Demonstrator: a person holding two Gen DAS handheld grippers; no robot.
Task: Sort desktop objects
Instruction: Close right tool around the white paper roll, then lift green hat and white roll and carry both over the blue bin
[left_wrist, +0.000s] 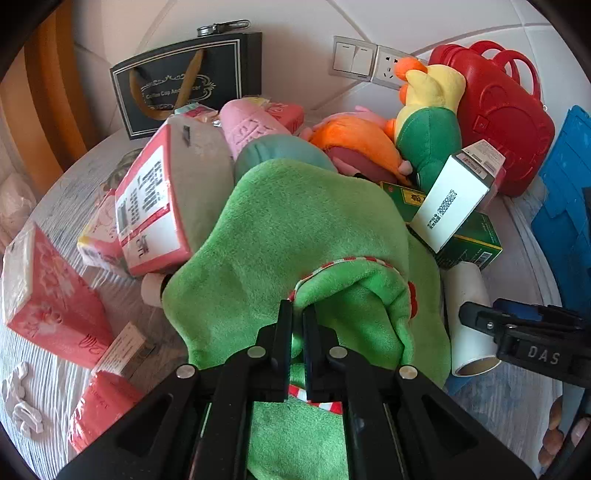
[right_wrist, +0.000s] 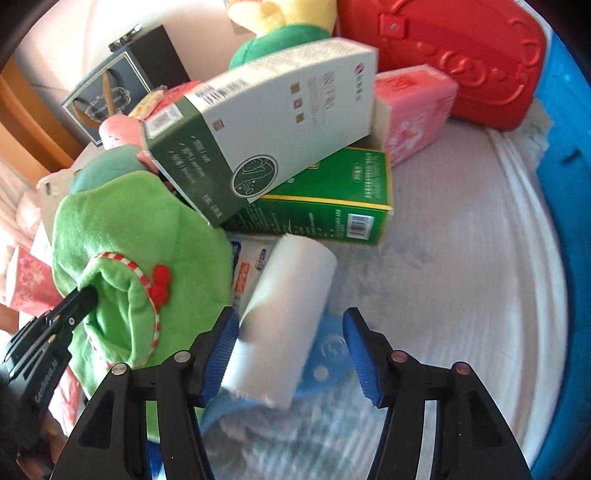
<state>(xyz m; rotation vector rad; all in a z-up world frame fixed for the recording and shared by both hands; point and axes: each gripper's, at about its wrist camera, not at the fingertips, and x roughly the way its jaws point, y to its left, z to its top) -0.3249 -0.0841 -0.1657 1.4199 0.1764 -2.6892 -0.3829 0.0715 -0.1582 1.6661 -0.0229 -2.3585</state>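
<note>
Left gripper (left_wrist: 298, 321) down in the near foreground, fingers (left_wrist: 284, 332) pinched tight on a fold of the green plush toy (left_wrist: 295, 229), right at its red-and-white striped hem. Same clamp seen from the right wrist camera at the near left, black fingertips buried in the green fabric beside the red berries (right_wrist: 162, 284).

Right gripper (right_wrist: 291, 350) just to the right, blue-padded fingers (right_wrist: 221, 343) standing apart, not pressing. White roll (right_wrist: 284, 317) lying on the table (right_wrist: 461, 295) between them, its left side against the left pad, clear gap to the right pad. Blue silicone piece (right_wrist: 325, 354) under the roll.

Near left, on the table: red tissue packs (left_wrist: 51, 295), a small card box (left_wrist: 122, 347) leaning between them.

Further in, heaped up behind the green toy: big red-and-white pack (left_wrist: 155, 206) tilted on the left, green box (right_wrist: 332, 199) flat on the right with a white-and-green box (right_wrist: 266, 122) leaning across its top. Pink tissue pack (right_wrist: 413, 110) just right of those.

Further still: pink plush (left_wrist: 251, 125), orange plush (left_wrist: 354, 140), yellow-and-green duck toy (left_wrist: 428, 114) upright.

Far right, red plastic case (left_wrist: 506, 122) standing on edge, blue mat (left_wrist: 565, 192) beside it. Far left, black gift bag (left_wrist: 184, 85) against the wall, wall switch and socket (left_wrist: 369, 62) to its right.
</note>
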